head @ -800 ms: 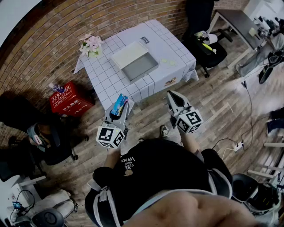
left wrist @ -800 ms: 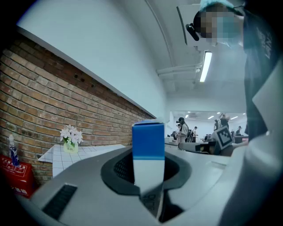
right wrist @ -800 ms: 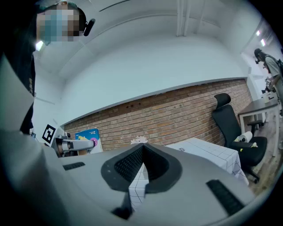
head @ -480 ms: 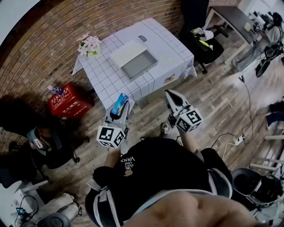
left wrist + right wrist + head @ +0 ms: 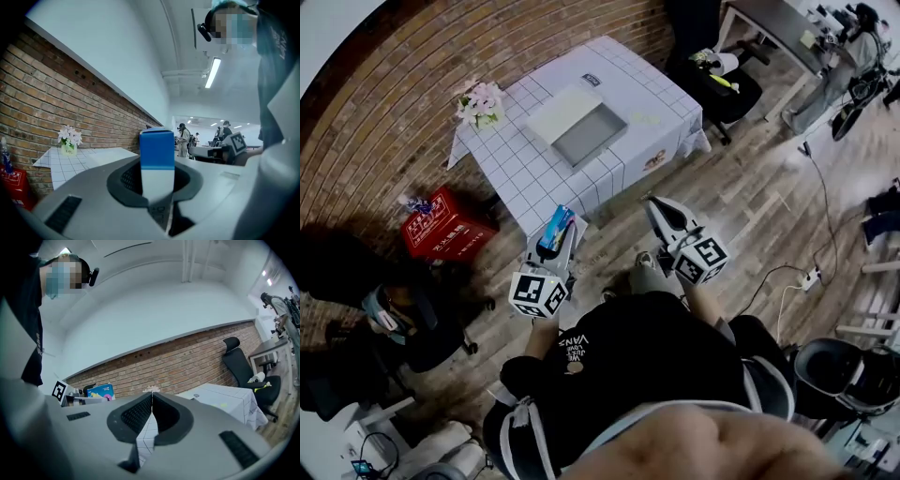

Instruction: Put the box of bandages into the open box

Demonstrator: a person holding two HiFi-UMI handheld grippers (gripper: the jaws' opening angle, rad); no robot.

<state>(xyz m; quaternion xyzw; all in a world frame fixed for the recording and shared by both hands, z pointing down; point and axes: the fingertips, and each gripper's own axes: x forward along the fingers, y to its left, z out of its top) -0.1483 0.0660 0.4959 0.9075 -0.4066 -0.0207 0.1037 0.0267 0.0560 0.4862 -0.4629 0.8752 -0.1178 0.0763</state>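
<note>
Closest to you, little has changed over the last second. Your left gripper (image 5: 555, 246) still has its fingers clamped on the narrow faces of the box of bandages (image 5: 157, 150), set only as wide as the carton is thick. Your right gripper (image 5: 151, 401) stays pressed shut on nothing. What has changed is your stance: your head has swung a little, so the room at the far right has slid toward the corner, and a leg now shows further forward under the right gripper. I take that as you walking in. The carry is still under way and the placing has not begun. The carton is a slim rectangular cardboard pack with crisp edges, a blue band over a white lower face, and bright print on its broad side. It should take a firm pinch without crushing, though its smooth skin could slip if you loosen your grip. It hangs over the near edge of the bench (image 5: 525, 164), well short of the target. The bench wears a white cloth with a thin dark grid that drapes softly at the corners. Near its middle lies the open box (image 5: 592, 139), a shallow, flat-walled tray with a grey inside, empty, and a pale lid folded back on its far side. Beyond it stands a small pot of pale flowers (image 5: 481, 103) at the far corner. A red crate (image 5: 439, 223) sits on the plank floor to the left, against the rough brick wall.
</note>
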